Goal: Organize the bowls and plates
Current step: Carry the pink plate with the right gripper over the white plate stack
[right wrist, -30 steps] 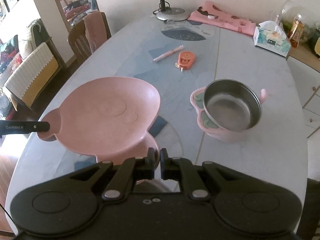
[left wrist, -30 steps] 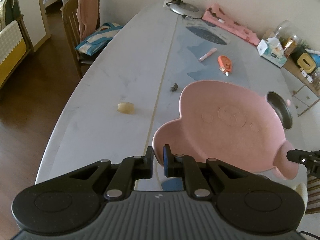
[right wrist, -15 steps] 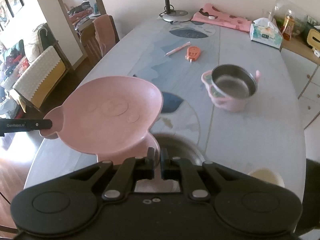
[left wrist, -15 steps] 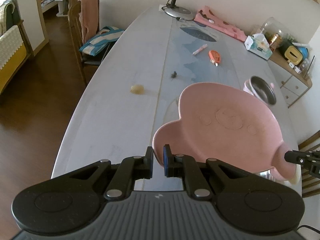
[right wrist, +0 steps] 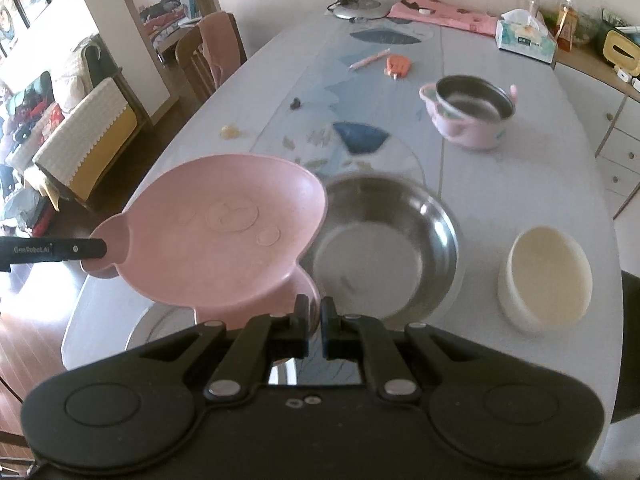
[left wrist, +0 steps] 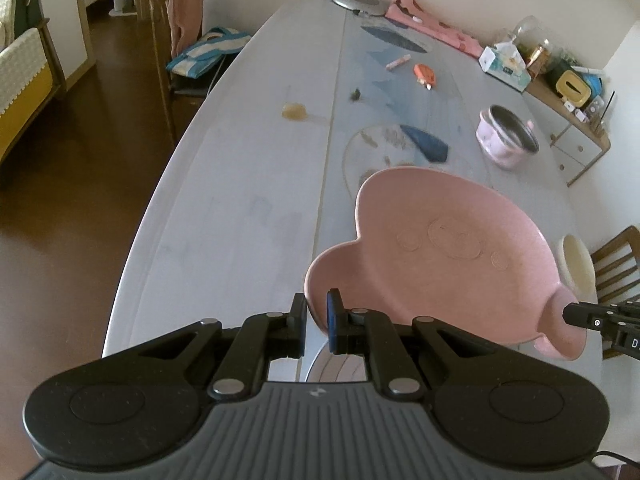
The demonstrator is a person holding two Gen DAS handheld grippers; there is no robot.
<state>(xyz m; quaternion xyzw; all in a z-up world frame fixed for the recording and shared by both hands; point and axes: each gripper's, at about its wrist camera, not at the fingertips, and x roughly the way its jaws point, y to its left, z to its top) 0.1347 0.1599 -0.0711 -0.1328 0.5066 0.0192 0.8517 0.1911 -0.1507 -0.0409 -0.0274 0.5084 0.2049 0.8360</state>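
— Pink plate (left wrist: 452, 256), the bear-faced one, hangs in the air above the near end of the table (left wrist: 248, 184), carried by its two ears: the left gripper (left wrist: 317, 318) is clamped narrow on one ear, the right gripper (right wrist: 315, 318) on the opposite one.

— What's the worst that could happen?

— I'd say a drop. Each grip is only a thin pinch on a lobe; if the two hands drift apart, together or twist unevenly, an ear could slip out and the plate would swing down onto what sits below.

— What sits below?

— A wide steel basin (right wrist: 384, 248), partly under the plate's edge. Beside it stands a cream bowl (right wrist: 544, 276), near the table's edge, so a wide swing of the right hand could knock it off. Farther up the table is a steel bowl in a pink holder (right wrist: 468, 114).

— Anything smaller?

— An orange gadget (right wrist: 397, 65), a pink pen (right wrist: 370, 59), and a few crumbs and stains, all well apart from the plate.
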